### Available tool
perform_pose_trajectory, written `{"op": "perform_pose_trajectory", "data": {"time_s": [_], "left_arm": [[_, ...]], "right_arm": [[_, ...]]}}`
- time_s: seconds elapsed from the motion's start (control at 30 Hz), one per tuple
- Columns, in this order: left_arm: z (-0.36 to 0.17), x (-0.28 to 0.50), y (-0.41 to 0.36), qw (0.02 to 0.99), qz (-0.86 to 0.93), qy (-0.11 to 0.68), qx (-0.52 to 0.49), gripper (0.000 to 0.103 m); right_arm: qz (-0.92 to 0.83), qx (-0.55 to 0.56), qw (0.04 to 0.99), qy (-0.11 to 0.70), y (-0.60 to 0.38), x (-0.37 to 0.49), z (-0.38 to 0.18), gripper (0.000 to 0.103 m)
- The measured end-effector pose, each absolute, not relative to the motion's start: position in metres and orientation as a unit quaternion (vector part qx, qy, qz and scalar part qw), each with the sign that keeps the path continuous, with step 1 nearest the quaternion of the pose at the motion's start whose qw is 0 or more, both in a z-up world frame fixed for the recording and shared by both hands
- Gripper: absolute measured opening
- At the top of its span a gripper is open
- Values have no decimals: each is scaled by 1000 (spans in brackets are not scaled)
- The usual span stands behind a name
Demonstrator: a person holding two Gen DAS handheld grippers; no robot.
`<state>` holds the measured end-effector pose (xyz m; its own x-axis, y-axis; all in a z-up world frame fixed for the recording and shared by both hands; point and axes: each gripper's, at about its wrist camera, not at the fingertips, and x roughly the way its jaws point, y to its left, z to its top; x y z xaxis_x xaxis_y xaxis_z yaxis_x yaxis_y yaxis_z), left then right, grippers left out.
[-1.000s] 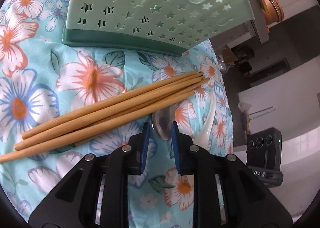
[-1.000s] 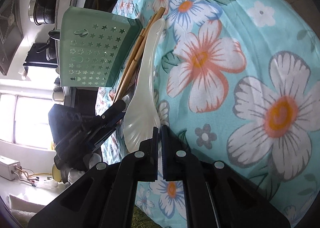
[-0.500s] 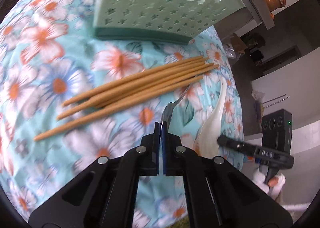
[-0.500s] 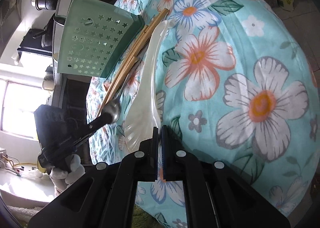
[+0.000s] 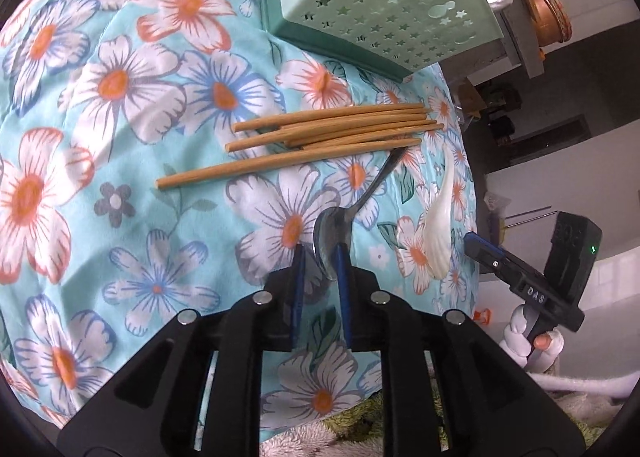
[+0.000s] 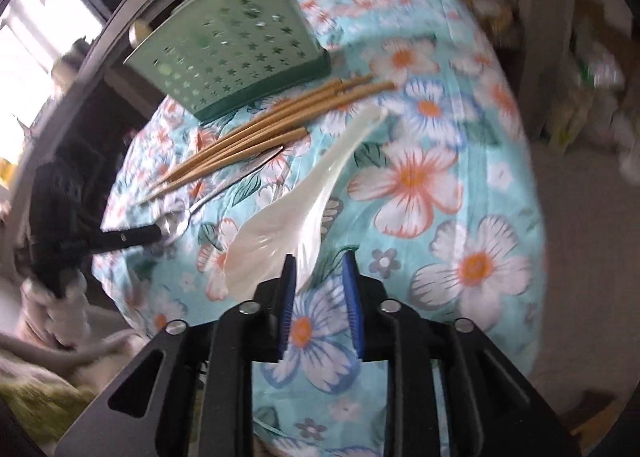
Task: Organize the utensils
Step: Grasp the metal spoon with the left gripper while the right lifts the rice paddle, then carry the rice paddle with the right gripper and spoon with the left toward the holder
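Note:
A metal spoon (image 5: 352,209) lies on the floral cloth with its bowl between the open fingers of my left gripper (image 5: 319,253); it also shows in the right wrist view (image 6: 208,201). Several wooden chopsticks (image 5: 320,137) lie beyond it, in front of a green perforated utensil holder (image 5: 384,13). A white ceramic spoon (image 6: 296,197) lies to the right. My right gripper (image 6: 318,261) is open, its left finger at the white spoon's bowl. The right wrist view is blurred.
The floral cloth (image 5: 120,137) covers a rounded table that drops off at the right and near edges. A counter with a copper-coloured jar (image 5: 548,17) stands behind the holder. The right gripper (image 5: 520,277) shows at the table's right edge.
My left gripper has opened around the metal spoon's bowl after being shut. My right gripper has opened and swung, so the white spoon now lies ahead of its left finger.

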<state>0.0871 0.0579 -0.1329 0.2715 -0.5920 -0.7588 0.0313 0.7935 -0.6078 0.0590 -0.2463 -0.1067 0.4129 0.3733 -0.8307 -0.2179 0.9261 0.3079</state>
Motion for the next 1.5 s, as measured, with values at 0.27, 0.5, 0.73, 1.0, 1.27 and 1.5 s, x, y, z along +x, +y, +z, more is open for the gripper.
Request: {"op": "perform_pose_trajectory", "data": {"time_s": [0.27,0.5,0.73,1.0,1.27,1.5], "left_arm": [[-143,85,58,759,-192,557,-278,14],[-145,85,56,766,-186,548,-280,14],[-145,83,59,771,-184,543,-279,14],[-142,82,53,779,-179,540,-262,14],[-142,83,54,781,-180,539,-260,14],[-143,84,54,782,-187,535,-260,14]], "right_arm": [[162,-225,851,445,-193,25,-117,39],[166,-394,818,385,-166,10,-139,39],[168,-464,807,325,-140,9,-144,39],[160,-503,800,284,-114,11,-160,22],[137,-519,799,271,-105,17,-160,22],[135,-508,806,272,-100,27,-167,11]]}}
